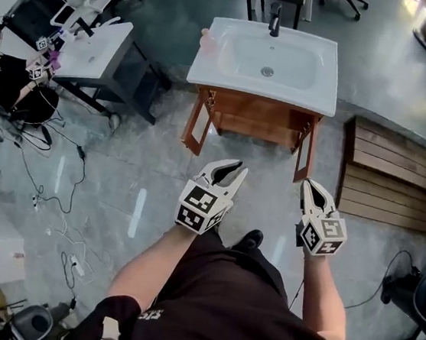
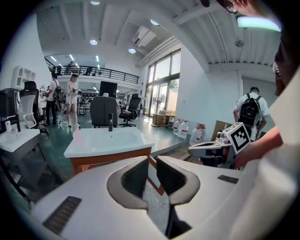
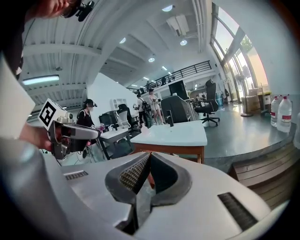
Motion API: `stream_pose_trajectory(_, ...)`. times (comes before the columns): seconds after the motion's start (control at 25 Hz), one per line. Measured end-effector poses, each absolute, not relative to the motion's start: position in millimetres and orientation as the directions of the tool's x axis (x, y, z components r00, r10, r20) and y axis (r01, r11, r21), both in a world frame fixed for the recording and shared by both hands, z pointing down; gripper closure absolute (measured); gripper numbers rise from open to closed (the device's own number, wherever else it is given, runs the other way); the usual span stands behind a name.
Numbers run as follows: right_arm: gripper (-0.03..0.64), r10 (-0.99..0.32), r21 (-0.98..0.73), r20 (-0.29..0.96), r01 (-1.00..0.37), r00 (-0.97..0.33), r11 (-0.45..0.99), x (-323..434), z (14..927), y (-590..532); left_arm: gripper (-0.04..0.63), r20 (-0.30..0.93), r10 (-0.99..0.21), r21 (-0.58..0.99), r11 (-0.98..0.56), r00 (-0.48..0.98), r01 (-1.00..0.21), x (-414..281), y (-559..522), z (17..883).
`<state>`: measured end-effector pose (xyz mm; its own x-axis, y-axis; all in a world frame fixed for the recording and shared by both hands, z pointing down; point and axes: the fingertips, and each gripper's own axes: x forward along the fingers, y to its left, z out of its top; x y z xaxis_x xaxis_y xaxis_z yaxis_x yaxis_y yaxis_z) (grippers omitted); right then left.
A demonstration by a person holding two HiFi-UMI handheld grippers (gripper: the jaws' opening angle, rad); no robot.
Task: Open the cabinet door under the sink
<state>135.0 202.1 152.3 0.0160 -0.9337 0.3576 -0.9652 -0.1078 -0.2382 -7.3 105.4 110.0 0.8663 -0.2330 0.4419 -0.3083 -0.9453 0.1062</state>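
The wooden cabinet [image 1: 254,118] stands under a white sink [image 1: 210,69] with a black faucet [image 1: 275,19]. In the head view its left door [image 1: 197,123] and right door [image 1: 305,147] both swing outward. My left gripper [image 1: 238,168] hangs in the air in front of the cabinet, apart from it, jaws open with nothing between them [image 2: 152,159]. My right gripper [image 1: 308,183] is level with it to the right, below the right door, jaws shut on nothing [image 3: 149,157]. The sink [image 2: 108,140] shows ahead in both gripper views [image 3: 173,132].
A slatted wooden platform [image 1: 397,176] lies right of the cabinet. A second white basin on a dark stand [image 1: 96,55] sits to the left, with a seated person [image 1: 1,78] beside it. Cables [image 1: 49,184] trail over the floor at left. Water bottles [image 3: 281,112] stand far right.
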Motion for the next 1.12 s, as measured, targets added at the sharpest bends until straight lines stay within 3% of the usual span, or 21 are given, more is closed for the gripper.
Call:
stream_pose_trajectory(0.32,0.601,-0.951,-0.202,0.308,-0.977,0.005,-0.070,83.0,99.7,166.5,0.538,0.386,-0.320,0.108,-0.916,0.865,-0.387,-68.5,56.4,70.3)
stream_pose_trajectory(0.72,0.603,-0.976,-0.183,0.213,-0.979,0.048,-0.088,0.0,41.4,133.3,0.545,0.333,-0.336,0.065,-0.924,0.881,-0.377,-155.9,15.3,30.9)
stream_pose_trajectory(1.12,0.604,-0.990,-0.087,0.073,-0.988,0.122,-0.128,-3.8,-47.5,131.2,0.560,0.242,-0.428,0.018,-0.896,0.871,-0.445,-177.8,-24.8,-10.4)
